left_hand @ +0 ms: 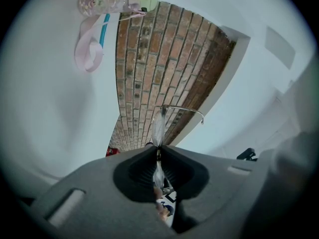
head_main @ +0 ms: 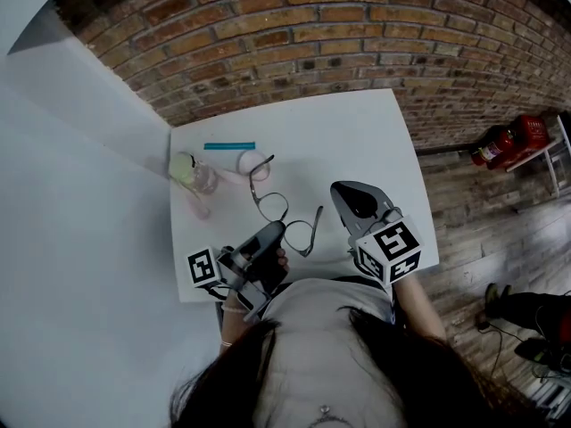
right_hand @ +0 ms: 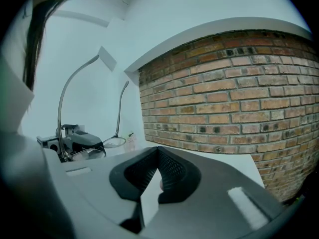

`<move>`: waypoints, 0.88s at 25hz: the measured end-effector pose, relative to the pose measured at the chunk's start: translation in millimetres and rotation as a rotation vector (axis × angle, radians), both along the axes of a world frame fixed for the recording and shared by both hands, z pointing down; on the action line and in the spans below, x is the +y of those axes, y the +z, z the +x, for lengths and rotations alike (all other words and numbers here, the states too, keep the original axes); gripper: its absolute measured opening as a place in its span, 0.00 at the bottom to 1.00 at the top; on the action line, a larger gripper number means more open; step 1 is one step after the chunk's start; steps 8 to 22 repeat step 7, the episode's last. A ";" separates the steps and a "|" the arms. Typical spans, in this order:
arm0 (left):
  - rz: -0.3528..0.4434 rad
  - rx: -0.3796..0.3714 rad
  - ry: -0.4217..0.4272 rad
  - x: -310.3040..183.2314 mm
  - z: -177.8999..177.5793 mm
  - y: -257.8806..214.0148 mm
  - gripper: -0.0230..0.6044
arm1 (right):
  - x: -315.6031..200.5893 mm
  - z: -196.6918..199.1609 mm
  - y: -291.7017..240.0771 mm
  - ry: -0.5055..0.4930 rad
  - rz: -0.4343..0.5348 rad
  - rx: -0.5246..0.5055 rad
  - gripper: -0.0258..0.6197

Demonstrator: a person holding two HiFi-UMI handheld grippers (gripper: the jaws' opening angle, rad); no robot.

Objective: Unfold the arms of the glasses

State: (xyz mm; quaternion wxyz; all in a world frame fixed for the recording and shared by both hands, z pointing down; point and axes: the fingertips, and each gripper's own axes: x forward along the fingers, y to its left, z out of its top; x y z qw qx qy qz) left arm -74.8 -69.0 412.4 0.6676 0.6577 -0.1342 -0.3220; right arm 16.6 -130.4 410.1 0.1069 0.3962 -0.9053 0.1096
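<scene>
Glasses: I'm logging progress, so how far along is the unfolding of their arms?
Done: both arms of the glasses already look swung out from the frame. In hand: the left gripper is shut on one lens, seen edge-on between its jaws. The right gripper is shut and empty, off to the side. Left: probably only letting go.

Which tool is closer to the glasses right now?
Left. The left tool is clamped on the glasses; the right tool sits off to their right, not touching them.
</scene>
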 end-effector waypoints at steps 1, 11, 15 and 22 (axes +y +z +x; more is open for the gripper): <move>0.000 0.001 0.001 -0.3 0.0 0.0 0.08 | -0.3 -0.3 -0.2 -0.001 0.000 0.001 0.05; -0.011 0.009 -0.001 -1.6 -3.0 4.2 0.07 | -1.0 -3.6 2.1 -0.004 0.001 0.009 0.05; -0.011 0.009 -0.001 -1.6 -3.0 4.2 0.07 | -1.0 -3.6 2.1 -0.004 0.001 0.009 0.05; -0.011 0.009 -0.001 -1.6 -3.0 4.2 0.07 | -1.0 -3.6 2.1 -0.004 0.001 0.009 0.05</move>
